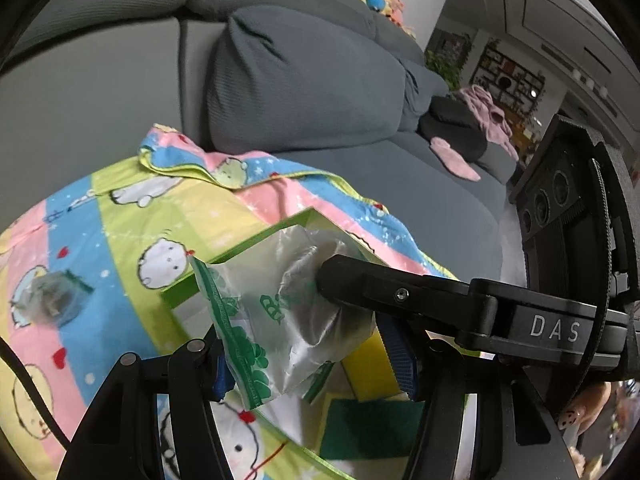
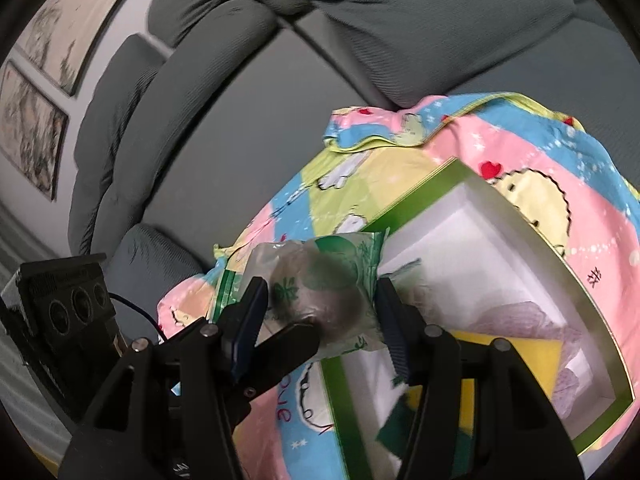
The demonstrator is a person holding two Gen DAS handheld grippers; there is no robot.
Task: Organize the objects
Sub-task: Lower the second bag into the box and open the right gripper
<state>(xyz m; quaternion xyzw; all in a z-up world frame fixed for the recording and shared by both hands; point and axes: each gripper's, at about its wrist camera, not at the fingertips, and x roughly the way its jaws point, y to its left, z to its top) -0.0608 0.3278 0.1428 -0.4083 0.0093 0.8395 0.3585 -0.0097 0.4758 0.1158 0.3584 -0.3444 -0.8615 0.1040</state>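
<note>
A clear plastic bag [image 1: 280, 312] with green print holds a dark round thing and hangs over a green-rimmed white box [image 1: 260, 236]. My right gripper [image 2: 320, 320] is shut on the bag [image 2: 324, 284], pads on both its sides. My left gripper [image 1: 316, 356] has its fingers beside the bag, one blue pad [image 1: 222, 376] against its edge; the right gripper's finger [image 1: 360, 280] presses the bag from the right. The box [image 2: 440, 188] holds a yellow and green sponge [image 2: 516, 356] and a crumpled clear bag [image 2: 532, 320].
The box sits on a cartoon-print cloth [image 1: 120, 220] on a grey sofa [image 1: 300, 80]. A small clear cube [image 1: 52, 300] lies on the cloth at left. Pink clothes [image 1: 480, 108] lie on the sofa's far end.
</note>
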